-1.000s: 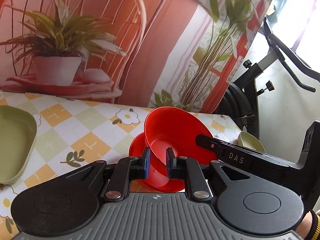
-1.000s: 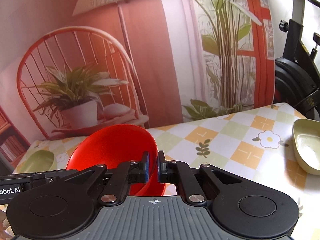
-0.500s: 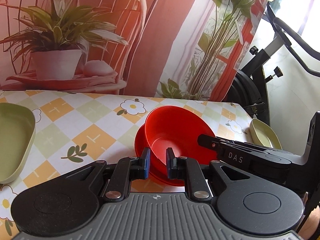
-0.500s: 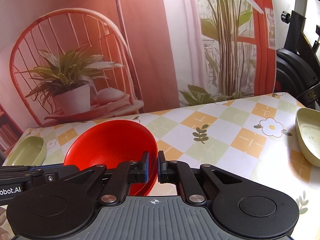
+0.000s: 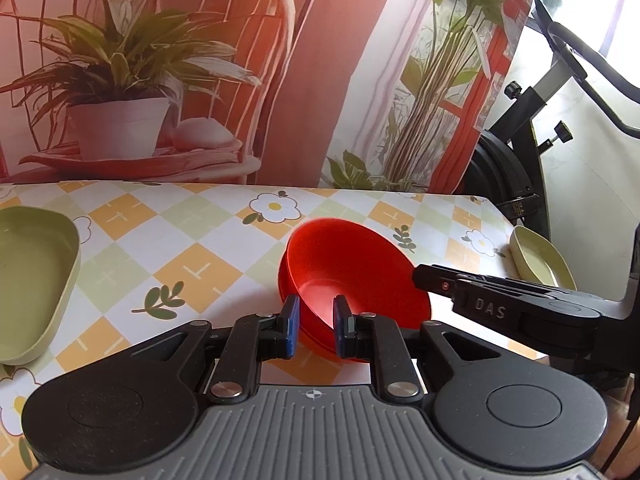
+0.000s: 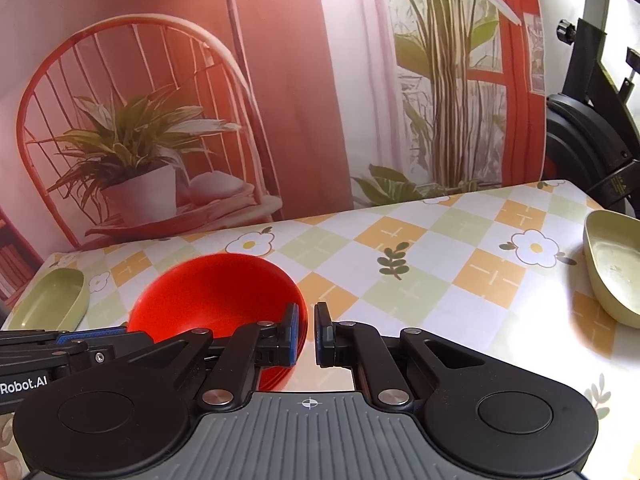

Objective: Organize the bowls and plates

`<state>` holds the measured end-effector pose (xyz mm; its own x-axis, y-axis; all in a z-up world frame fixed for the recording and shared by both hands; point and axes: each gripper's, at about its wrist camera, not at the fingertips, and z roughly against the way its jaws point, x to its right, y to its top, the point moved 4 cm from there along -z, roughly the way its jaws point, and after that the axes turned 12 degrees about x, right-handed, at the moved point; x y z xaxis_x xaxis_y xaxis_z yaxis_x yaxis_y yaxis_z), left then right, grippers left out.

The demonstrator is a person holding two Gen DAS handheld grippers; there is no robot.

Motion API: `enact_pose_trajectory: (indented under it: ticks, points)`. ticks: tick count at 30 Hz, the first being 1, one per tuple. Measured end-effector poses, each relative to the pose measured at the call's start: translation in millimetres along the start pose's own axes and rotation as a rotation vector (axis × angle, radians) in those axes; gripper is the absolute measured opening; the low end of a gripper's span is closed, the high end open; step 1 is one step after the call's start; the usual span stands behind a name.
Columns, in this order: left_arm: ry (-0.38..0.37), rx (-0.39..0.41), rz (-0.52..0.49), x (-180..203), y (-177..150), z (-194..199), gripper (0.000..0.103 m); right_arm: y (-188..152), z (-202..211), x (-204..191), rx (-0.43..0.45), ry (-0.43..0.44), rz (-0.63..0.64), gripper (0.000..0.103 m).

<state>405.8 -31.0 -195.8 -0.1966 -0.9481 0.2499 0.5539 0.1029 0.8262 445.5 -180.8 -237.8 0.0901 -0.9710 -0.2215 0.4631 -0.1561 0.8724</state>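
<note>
Left gripper [image 5: 314,330]: my fingers sit a little apart, straddling the near rim of the red bowl [image 5: 352,276]; I can't tell whether they pinch it.
Right gripper [image 6: 306,334]: a narrow gap between my fingers, with the bowl's rim at the left finger; nothing held that I can see.
Red bowl: nested in a second red bowl [image 5: 285,276], mid-table [image 5: 192,256].
Green dishes: one at the left edge [image 5: 32,280], one at the right [image 6: 612,264], both well apart from the bowls.
</note>
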Motion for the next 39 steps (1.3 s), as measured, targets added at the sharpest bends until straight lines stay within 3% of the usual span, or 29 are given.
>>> enact_pose_trajectory:
  ticks: [16,24,30,39]
  points:
    - [0.038,0.049,-0.039,-7.8,10.7,42.1,0.019,6.9,44.9,4.8,0.037,-0.008,-0.044,0.009]
    - [0.064,0.061,-0.130,-27.3,12.4,78.2,0.019,0.2,71.6,-4.5,0.024,0.004,-0.098,0.009]
    - [0.121,0.075,-0.069,-70.9,12.0,106.2,0.019,-12.4,80.3,-35.5,-0.022,0.034,-0.152,0.008]
    - [0.225,0.078,-0.071,-141.8,21.9,137.6,0.019,-13.8,69.1,-111.5,-0.059,0.120,-0.121,0.009]
